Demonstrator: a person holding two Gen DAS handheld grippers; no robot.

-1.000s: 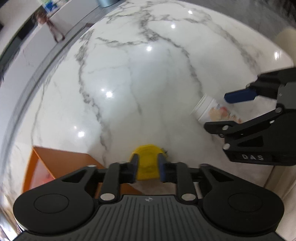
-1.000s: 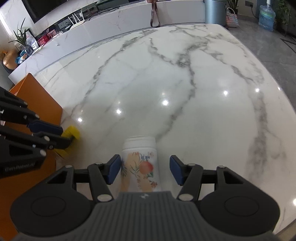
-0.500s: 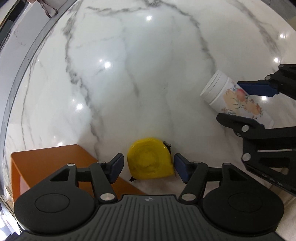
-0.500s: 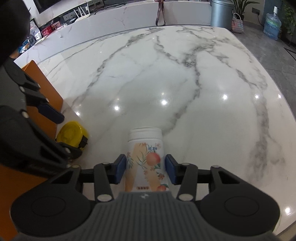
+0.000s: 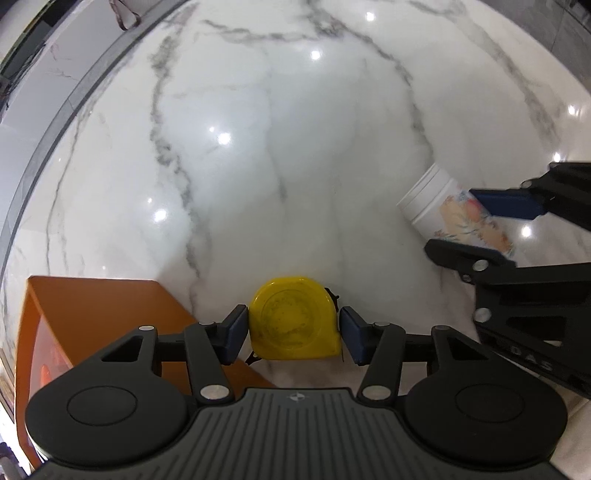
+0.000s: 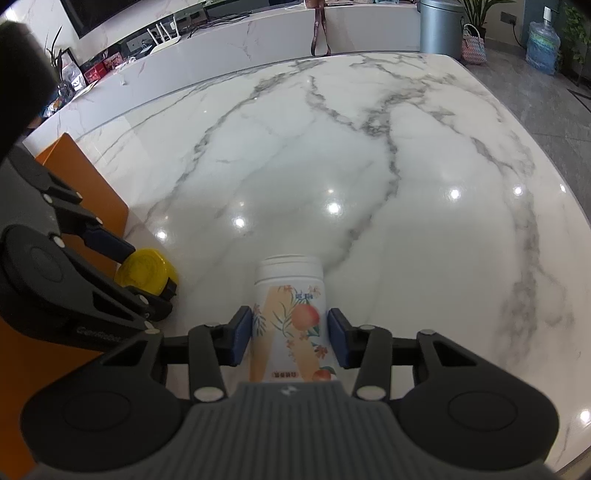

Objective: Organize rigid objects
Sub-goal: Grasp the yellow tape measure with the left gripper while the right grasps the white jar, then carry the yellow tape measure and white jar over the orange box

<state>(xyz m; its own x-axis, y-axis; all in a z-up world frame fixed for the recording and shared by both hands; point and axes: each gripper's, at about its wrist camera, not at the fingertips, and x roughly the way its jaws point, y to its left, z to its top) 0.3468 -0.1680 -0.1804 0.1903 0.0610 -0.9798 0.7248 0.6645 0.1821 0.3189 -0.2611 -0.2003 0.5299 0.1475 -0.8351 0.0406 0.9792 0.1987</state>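
Both grasps under way near the marble tabletop's [image 6: 424, 184] front-left corner: left gripper [image 5: 293, 328] closing around the flat-lying yellow tape measure [image 5: 291, 319]; right gripper [image 6: 290, 338] closing on the toppled floral bottle [image 6: 290, 314]. Next: firm pinches, then lift.

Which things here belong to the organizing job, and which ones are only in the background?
Part of the job:
- yellow tape measure, between the closing left gripper
- floral white bottle, lying between the closing right gripper
- orange box, probably

Just around:
- grey bin
- water jug
- woven basket
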